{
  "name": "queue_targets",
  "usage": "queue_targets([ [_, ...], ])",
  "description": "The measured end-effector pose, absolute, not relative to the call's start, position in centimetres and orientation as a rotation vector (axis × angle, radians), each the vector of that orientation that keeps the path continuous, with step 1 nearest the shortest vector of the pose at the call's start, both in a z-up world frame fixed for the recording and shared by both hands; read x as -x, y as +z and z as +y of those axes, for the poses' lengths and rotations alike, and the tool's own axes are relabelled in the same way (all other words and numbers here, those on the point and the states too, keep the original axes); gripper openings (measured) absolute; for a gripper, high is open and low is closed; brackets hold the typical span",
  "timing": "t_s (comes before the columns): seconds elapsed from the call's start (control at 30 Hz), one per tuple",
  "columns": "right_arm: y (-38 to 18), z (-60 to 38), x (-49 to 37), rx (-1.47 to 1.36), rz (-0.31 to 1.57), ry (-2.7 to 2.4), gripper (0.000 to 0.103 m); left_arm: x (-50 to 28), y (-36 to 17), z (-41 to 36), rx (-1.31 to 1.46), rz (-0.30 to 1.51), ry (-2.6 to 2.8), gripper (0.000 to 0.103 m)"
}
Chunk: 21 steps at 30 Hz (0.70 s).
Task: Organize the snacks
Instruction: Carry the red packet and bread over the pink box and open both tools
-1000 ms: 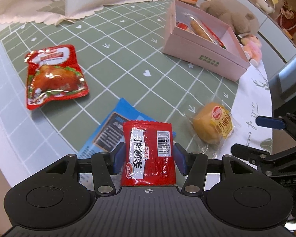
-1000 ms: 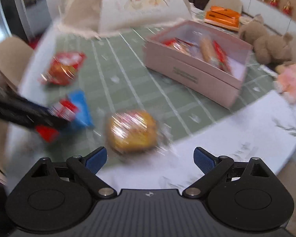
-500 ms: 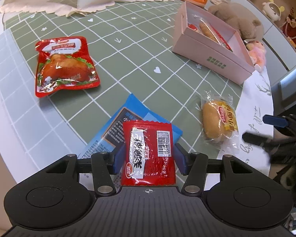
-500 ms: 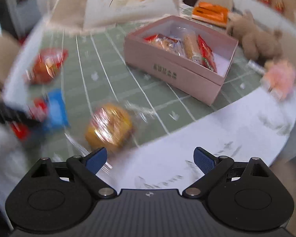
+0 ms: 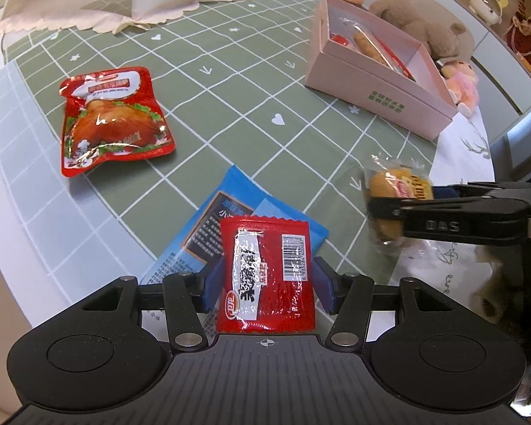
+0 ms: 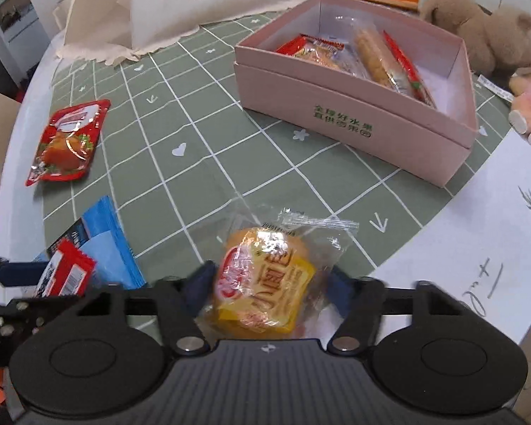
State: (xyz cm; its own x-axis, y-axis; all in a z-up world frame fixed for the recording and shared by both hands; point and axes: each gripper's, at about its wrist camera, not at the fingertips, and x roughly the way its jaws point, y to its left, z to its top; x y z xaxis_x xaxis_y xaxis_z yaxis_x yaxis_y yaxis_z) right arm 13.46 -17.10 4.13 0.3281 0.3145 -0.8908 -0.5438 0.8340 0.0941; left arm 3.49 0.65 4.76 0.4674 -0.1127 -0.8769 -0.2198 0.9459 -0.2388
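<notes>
right gripper (image 6: 269, 283) closing round the wrapped bun (image 6: 265, 283) at table edge, to lift it to the pink box (image 6: 354, 120). left gripper (image 5: 265, 283) grips red packet (image 5: 265, 276), waiting its turn prob.

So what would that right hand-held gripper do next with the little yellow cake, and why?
Probably finish closing, then lift. The right hand-held gripper has the wrapped yellow cake between its closing jaws, apparently still on the table; the open pink box holding other snacks sits beyond it, the likely place to carry it.
</notes>
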Motion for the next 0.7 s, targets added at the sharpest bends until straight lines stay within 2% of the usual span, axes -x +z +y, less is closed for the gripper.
queue_targets([
  [0.2, 7.3, -21.0, -13.4, 0.173, 1.068, 0.554, 0.053, -4.2, 7.5, -0.5, 0.297, 1.017, -0.001, 0.057],
  [0.43, 11.2, -24.8, -13.4, 0.063, 1.007, 0.525, 0.053, -10.4, 18.8, -2.7, 0.217, 0.736, -0.169, 0.058],
  [0.53, 12.0, -25.3, -13.0, 0.054, 0.979, 0.531, 0.053, -15.0, 21.9, -3.7, 0.212, 0.605, -0.185, 0.063],
  [0.6, 12.3, -25.5, -12.7, 0.057, 0.97, 0.531, 0.053, -18.9, 21.4, -3.8, 0.281, 0.606, -0.243, 0.066],
  [0.7, 12.4, -26.0, -12.2, 0.078, 0.955, 0.519, 0.053, -23.0, 18.5, -3.9, 0.315, 0.647, -0.236, 0.065],
])
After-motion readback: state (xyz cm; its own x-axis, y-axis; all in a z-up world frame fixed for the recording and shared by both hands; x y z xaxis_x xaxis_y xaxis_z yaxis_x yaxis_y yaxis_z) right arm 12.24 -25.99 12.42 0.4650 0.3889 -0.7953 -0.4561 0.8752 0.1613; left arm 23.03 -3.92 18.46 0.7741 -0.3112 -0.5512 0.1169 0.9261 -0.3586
